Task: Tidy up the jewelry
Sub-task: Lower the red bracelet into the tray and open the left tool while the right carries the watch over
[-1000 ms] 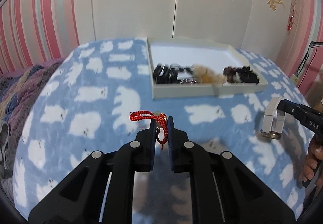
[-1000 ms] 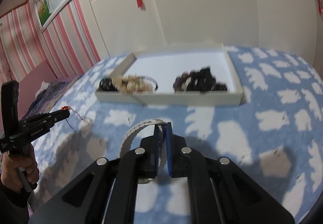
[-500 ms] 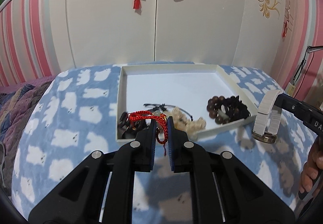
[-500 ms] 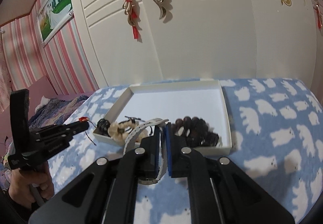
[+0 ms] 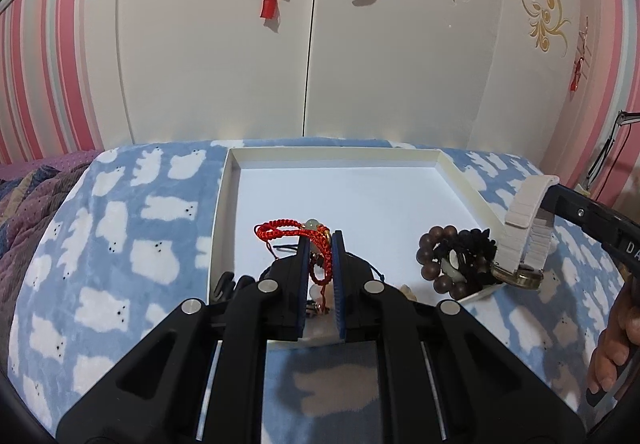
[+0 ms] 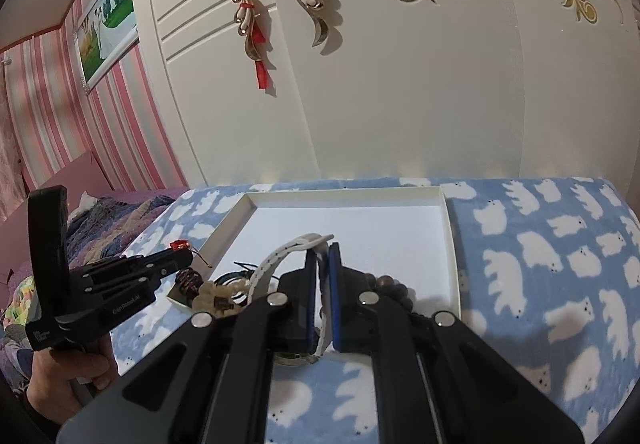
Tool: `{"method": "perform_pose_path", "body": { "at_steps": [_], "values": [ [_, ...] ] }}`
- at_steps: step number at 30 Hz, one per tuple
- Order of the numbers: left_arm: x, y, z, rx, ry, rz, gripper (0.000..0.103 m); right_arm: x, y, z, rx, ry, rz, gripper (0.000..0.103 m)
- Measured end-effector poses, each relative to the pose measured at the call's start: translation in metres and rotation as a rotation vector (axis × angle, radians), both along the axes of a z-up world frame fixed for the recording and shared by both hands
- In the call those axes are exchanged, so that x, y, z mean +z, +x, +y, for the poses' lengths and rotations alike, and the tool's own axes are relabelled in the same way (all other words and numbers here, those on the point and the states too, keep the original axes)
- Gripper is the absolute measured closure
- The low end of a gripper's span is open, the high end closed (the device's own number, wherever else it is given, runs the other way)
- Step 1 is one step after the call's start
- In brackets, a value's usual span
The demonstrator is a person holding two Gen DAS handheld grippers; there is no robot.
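Note:
My left gripper (image 5: 320,238) is shut on a red braided cord bracelet (image 5: 280,233) with a pale bead and holds it above the near left part of the white tray (image 5: 332,153). My right gripper (image 6: 322,249) is shut on a white-strap watch (image 6: 280,258) and holds it over the tray's (image 6: 450,240) near edge. The watch also shows in the left wrist view (image 5: 524,232), hanging at the tray's right rim. A brown and black bead bracelet pile (image 5: 452,258) lies in the tray's near right corner. Pale and dark bracelets (image 6: 218,290) lie in its near left corner.
The tray rests on a blue blanket with white bears (image 5: 132,244) over a bed. A purple quilt (image 5: 24,212) lies at the left. White wardrobe doors (image 5: 312,44) with gold ornaments stand close behind the bed. The left gripper also shows in the right wrist view (image 6: 182,258).
Both grippers have risen and moved forward from above the blanket to above the tray's near edge, each still holding its piece.

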State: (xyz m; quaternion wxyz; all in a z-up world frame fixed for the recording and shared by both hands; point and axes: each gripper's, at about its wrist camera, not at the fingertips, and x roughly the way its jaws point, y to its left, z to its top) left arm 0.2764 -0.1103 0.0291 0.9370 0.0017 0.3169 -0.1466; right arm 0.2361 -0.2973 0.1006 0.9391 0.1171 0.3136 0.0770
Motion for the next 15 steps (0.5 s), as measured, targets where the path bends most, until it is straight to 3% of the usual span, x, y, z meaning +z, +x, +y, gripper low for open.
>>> {"method": "perform_pose_path", "body": {
  "at_steps": [9, 15],
  "values": [
    [-0.021, 0.014, 0.000, 0.032, 0.030, -0.001, 0.094, -0.023, 0.011, 0.003, -0.004, 0.012, 0.025, 0.098],
    [-0.033, 0.021, -0.001, 0.044, 0.026, 0.011, 0.094, -0.036, 0.018, 0.007, -0.033, -0.043, 0.037, 0.098]
  ]
}}
